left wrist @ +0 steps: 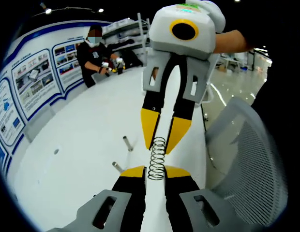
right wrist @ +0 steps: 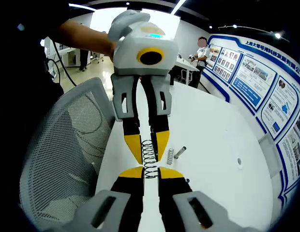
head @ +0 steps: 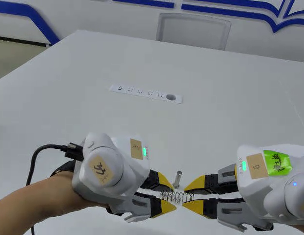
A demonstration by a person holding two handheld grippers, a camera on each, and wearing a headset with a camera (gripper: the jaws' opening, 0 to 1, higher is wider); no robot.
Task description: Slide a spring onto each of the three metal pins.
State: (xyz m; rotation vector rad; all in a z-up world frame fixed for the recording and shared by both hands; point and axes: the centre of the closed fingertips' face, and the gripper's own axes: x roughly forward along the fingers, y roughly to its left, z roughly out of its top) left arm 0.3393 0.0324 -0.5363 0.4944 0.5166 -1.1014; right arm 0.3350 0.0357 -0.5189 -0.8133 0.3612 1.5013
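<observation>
A slim coiled steel spring point(head: 177, 197) is hanging level just nearside of the short upright metal pin point(head: 178, 179), with the left gripper point(head: 171, 197) and right gripper point(head: 185, 196) each pinching one end. It is likely light, floppy and prone to flicking away, so grip it sideways near one end, keeping its bore clear.

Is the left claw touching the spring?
Touching. In the left gripper view, the left claw pinches the spring at its near end, tips against both sides.

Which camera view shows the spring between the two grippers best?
The left gripper view: the spring is large, its coils distinct, between both pairs of yellow jaw tips. The right gripper view shows the spring nearly as clearly. The head view shows the spring small, low in frame.
</observation>
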